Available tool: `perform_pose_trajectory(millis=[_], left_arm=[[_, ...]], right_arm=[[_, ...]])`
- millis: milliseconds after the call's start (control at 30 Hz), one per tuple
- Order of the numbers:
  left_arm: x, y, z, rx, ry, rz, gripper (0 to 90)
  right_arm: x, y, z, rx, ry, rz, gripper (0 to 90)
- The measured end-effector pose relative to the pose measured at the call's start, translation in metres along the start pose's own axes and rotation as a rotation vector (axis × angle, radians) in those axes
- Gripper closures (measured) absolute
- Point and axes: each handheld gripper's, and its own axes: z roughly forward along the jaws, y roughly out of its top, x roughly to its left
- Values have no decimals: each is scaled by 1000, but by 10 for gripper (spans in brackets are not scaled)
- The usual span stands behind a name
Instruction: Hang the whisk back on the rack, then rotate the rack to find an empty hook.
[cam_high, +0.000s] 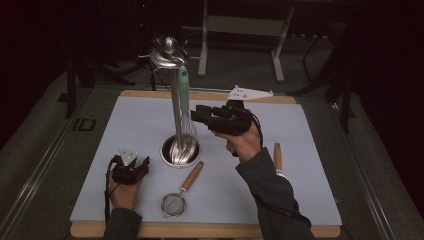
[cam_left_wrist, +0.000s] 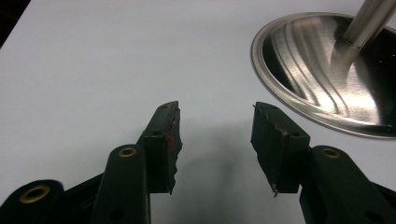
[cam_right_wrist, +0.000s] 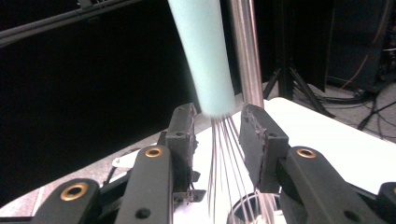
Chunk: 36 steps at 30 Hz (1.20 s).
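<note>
Whisk (cam_right_wrist: 205, 56) handle: top cut off by upper edge of right gripper view.
Second wooden handle (cam_high: 277, 157): head hidden behind right sleeve, lower right of high view.
Stand base (cam_left_wrist: 327, 74): cut off at right edge of left gripper view.

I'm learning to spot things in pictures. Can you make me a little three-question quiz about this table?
1. True or false: the whisk with the mint-green handle lies flat on the white mat.
2. Which is nearest the left gripper? A. round steel base of the utensil stand B. small mesh strainer with a wooden handle C. whisk
3. Fill in: the right gripper's jaws stand on either side of the whisk's thin ____.

Key: 1. False, it hangs from the stand. 2. A. 3. wires.
</note>
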Motion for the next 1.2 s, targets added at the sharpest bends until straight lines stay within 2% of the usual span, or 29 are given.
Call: perform_pose_trajectory(millis=[267, 533, 867, 1033, 1200], left_arm=[[0, 0, 0, -2, 0, -2, 521], [0, 0, 0, -1, -1, -5, 522], [-1, 0, 0, -2, -6, 2, 542], [-1, 0, 0, -1, -4, 8, 546], [1, 0, -1, -9, -9, -5, 561]], right_arm=[[2, -5, -3, 45, -71, -61, 688], [3, -9, -2, 71, -86, -87, 700], [6, -15, -7, 135, -161, -177, 701], [2, -21, -12, 162, -185, -182, 700], [-4, -28, -18, 177, -208, -168, 696]])
